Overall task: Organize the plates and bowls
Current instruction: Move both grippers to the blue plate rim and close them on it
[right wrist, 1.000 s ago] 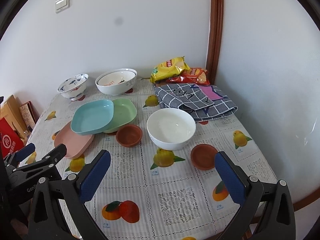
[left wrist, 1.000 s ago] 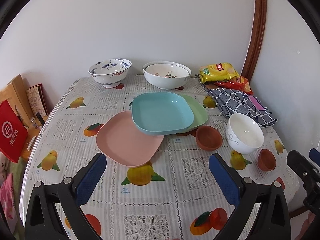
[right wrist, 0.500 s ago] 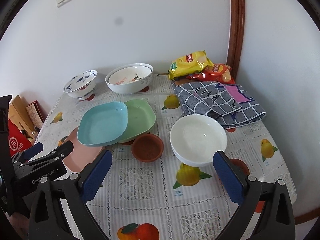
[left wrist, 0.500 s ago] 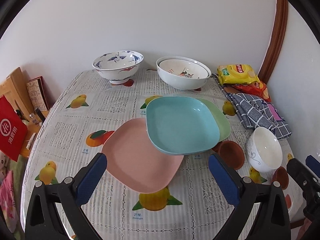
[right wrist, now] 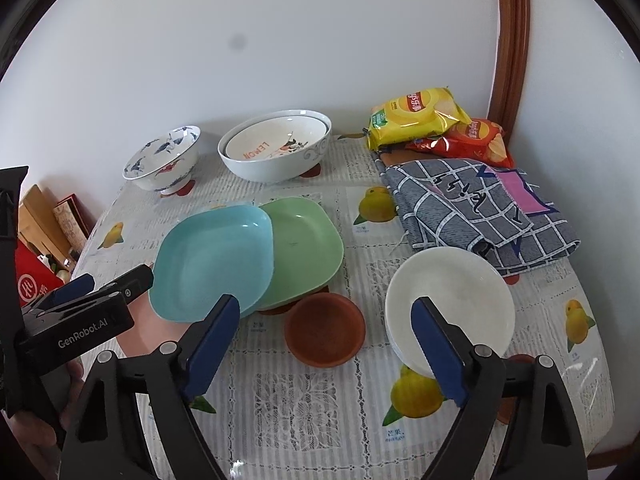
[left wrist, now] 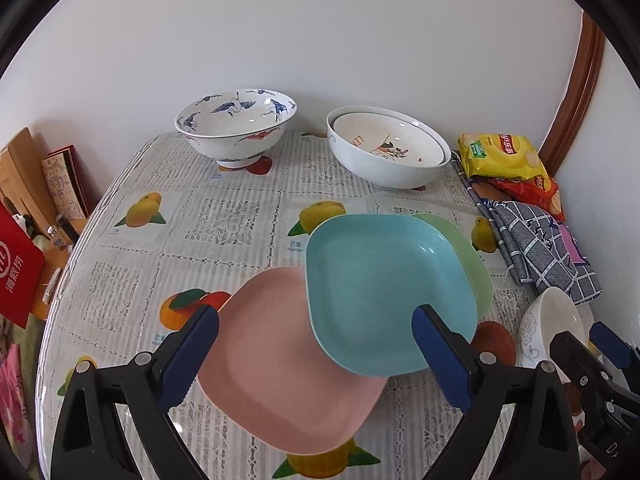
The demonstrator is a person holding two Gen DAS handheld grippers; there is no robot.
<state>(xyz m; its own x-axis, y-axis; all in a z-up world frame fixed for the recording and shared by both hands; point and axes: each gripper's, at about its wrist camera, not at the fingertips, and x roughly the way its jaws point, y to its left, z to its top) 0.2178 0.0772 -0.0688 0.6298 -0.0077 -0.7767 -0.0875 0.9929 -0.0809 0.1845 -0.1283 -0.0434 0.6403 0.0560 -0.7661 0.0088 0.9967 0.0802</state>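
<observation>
Three square plates overlap in mid-table: a pink plate lowest, a blue plate on top, a green plate beneath its right side. My left gripper is open above the pink and blue plates. My right gripper is open above a brown saucer, with a white bowl by its right finger. A blue-patterned bowl and two nested white bowls stand at the back.
Snack bags and a folded checked cloth lie at the back right. A second brown saucer shows behind my right finger. Books and a red bag stand off the table's left edge. The wall is close behind.
Both grippers have moved forward and lower toward the table. The plates and the white bowl now look larger and closer. Nothing on the table has moved.
</observation>
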